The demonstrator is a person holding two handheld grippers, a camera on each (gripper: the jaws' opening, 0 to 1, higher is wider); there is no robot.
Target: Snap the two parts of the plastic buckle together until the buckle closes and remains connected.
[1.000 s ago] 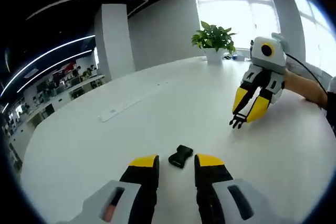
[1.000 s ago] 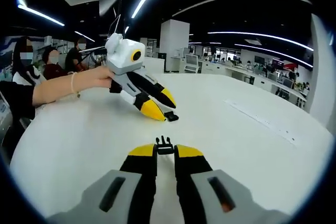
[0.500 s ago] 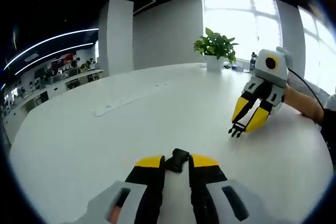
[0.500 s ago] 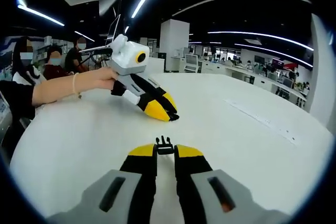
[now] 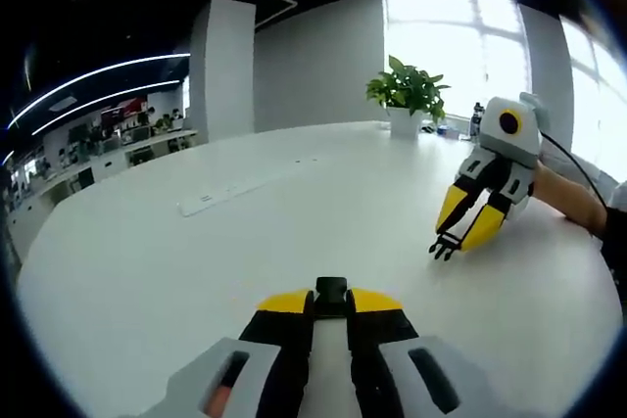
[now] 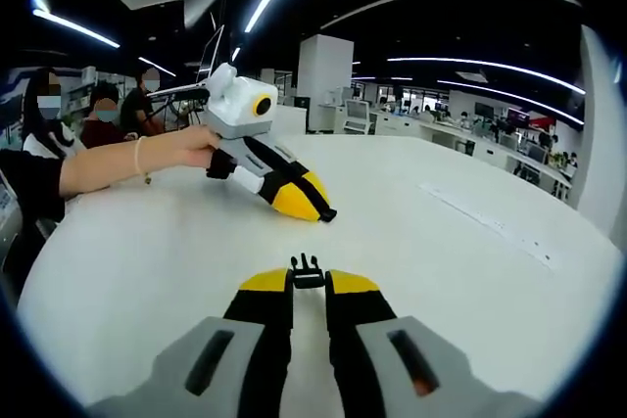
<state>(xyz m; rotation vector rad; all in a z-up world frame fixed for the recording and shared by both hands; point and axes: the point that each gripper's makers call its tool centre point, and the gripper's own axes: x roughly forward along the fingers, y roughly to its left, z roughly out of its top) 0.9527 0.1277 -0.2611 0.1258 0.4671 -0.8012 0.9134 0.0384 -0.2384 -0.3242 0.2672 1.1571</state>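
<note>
Both halves of the buckle are picked up, but they are not yet joined, so the snapping itself is what remains. In the left gripper view, the left gripper [image 5: 331, 302] rises from the bottom centre with its jaws pressed in on the socket half [image 5: 331, 290], a small black block whose end pokes out just past the yellow tips. In the right gripper view, the right gripper [image 6: 309, 283] likewise comes up from the bottom centre and pinches the pronged half [image 6: 307, 270], with the prongs sticking forward beyond the tips. The two grippers are well apart over the white table [image 5: 245, 232]: in the left gripper view the right gripper sits at the right edge of the frame, tips angled down toward the table, and in the right gripper view the left gripper sits at upper left, held by a person's hand [image 6: 186, 149]. A potted plant [image 5: 406, 95] stands at the top right of the left gripper view, far from the work. My judgement is that the task is about half done: the halves must be brought together, lined up prongs to opening, and pushed until they lock.
</note>
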